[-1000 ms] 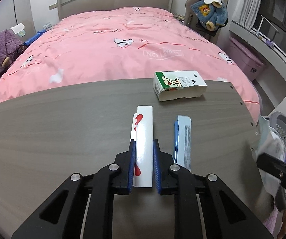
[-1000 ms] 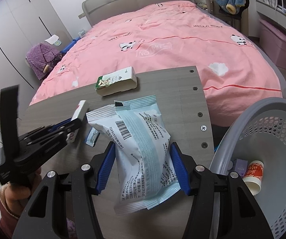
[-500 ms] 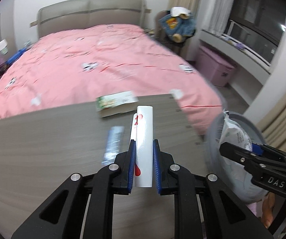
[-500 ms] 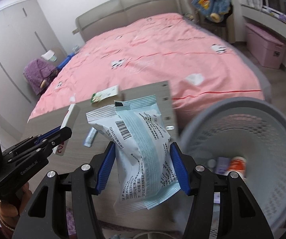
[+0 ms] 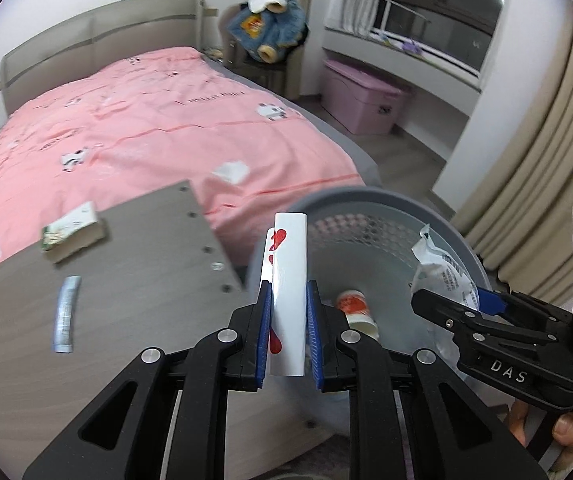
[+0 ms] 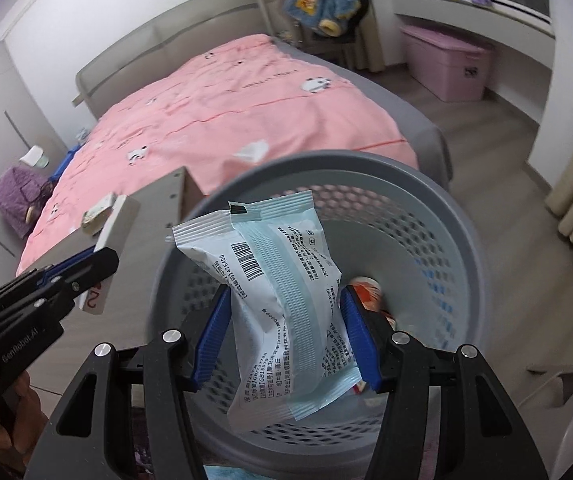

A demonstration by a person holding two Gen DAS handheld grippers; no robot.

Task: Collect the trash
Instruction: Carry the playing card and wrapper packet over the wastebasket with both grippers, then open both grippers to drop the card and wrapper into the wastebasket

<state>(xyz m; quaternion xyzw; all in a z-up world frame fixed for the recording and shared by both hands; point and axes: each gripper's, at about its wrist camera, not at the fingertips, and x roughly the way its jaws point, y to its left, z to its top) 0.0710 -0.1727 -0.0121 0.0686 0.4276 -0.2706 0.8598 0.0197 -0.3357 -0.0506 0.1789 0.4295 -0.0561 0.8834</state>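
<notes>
The left tool (image 5: 288, 316) clamps a white card box (image 5: 289, 280) over the grey basket (image 5: 438, 220), beyond the surface's (image 5: 134, 280) right edge. The right tool (image 6: 286, 334) grips a pale blue packet (image 6: 282, 280) above the basket's middle.

Two hand-held grippers (image 5: 288, 316) (image 6: 286, 332), one basket (image 6: 458, 208), two cartons (image 5: 289, 280) (image 5: 72, 236), one pouch (image 6: 282, 292), one sachet (image 5: 65, 314), one cup (image 5: 356, 310).

Glossy plastic packet (image 6: 282, 300), perforated plastic basket (image 6: 446, 240), matt wood-grain table (image 5: 126, 280).

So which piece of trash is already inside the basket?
The paper cup with the red print, lying on its side at the bottom of the grey basket. The small carton and blue wrapper lie on the table; the other two are held in grippers.
</notes>
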